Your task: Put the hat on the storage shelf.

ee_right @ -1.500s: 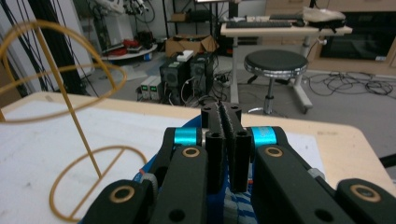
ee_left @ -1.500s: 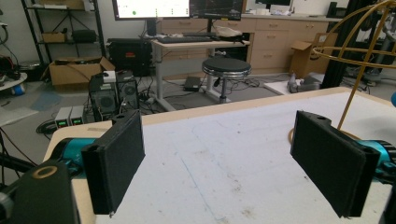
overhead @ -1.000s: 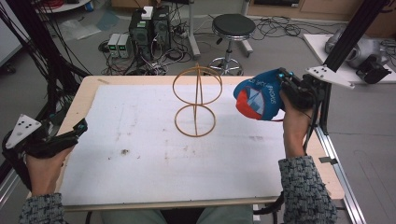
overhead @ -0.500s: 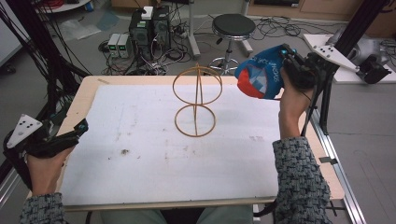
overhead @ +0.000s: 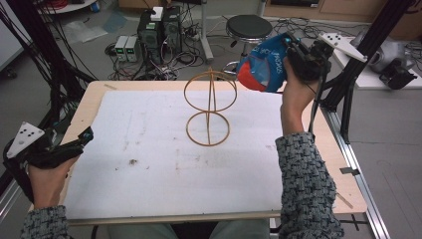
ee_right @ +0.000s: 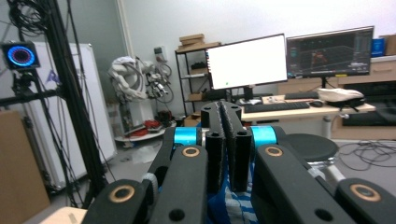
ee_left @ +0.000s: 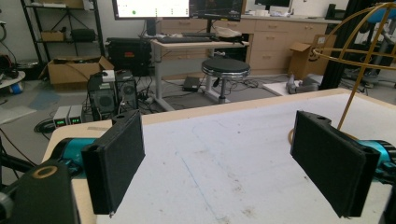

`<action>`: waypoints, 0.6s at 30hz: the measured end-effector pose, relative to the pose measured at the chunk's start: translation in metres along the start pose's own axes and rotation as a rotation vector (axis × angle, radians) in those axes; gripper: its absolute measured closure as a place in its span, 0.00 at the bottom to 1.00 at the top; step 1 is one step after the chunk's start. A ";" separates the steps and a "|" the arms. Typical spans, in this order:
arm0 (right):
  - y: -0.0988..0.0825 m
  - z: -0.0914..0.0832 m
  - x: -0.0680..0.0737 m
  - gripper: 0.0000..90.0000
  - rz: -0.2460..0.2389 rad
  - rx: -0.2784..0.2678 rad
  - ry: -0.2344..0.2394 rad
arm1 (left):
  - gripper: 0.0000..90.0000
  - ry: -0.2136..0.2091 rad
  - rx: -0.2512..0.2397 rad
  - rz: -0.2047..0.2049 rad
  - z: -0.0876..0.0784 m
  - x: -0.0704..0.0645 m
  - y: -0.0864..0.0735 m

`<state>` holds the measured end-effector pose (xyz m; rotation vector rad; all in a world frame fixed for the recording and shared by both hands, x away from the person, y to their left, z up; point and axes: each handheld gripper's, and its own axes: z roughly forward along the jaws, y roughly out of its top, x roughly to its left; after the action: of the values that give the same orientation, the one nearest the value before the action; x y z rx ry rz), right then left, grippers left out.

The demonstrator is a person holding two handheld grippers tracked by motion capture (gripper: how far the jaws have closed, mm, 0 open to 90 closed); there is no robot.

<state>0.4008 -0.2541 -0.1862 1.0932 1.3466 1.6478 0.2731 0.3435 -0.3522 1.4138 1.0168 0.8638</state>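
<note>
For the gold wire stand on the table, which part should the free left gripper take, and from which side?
Probably the thin upright rod between the two rings of the gold wire stand, approached level from the left gripper's side. Its jaws stand open; the rings are wide hoops, while the rod is narrow and vertical.

Black hand-held gripper [overhead: 82,137], teal collars; grey knitted sleeves [overhead: 306,184].

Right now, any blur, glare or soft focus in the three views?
High view: even lighting, slightly soft, no glare on the white mat; blue bag readable. Left gripper view: left tongs sharp, bright monitor blown out. Right gripper view: right tongs close and soft, white screen overexposed.
</note>
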 end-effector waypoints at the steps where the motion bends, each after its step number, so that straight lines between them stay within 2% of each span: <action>1: 0.001 0.002 0.003 0.98 0.010 0.002 0.006 | 0.20 0.001 -0.001 0.000 0.000 0.000 0.000; 8: 0.002 0.015 0.022 0.98 0.037 -0.005 0.056 | 0.20 -0.001 -0.001 -0.004 0.000 0.002 0.000; 14: -0.002 0.023 0.039 0.98 0.040 -0.003 0.089 | 0.20 -0.007 -0.002 -0.001 0.000 0.000 0.000; 18: -0.005 0.025 0.048 0.98 0.046 0.002 0.129 | 0.20 -0.008 -0.002 -0.001 0.000 0.000 0.000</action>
<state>0.4068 -0.2006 -0.1809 1.0412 1.4138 1.7769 0.2734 0.3438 -0.3521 1.4140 1.0104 0.8573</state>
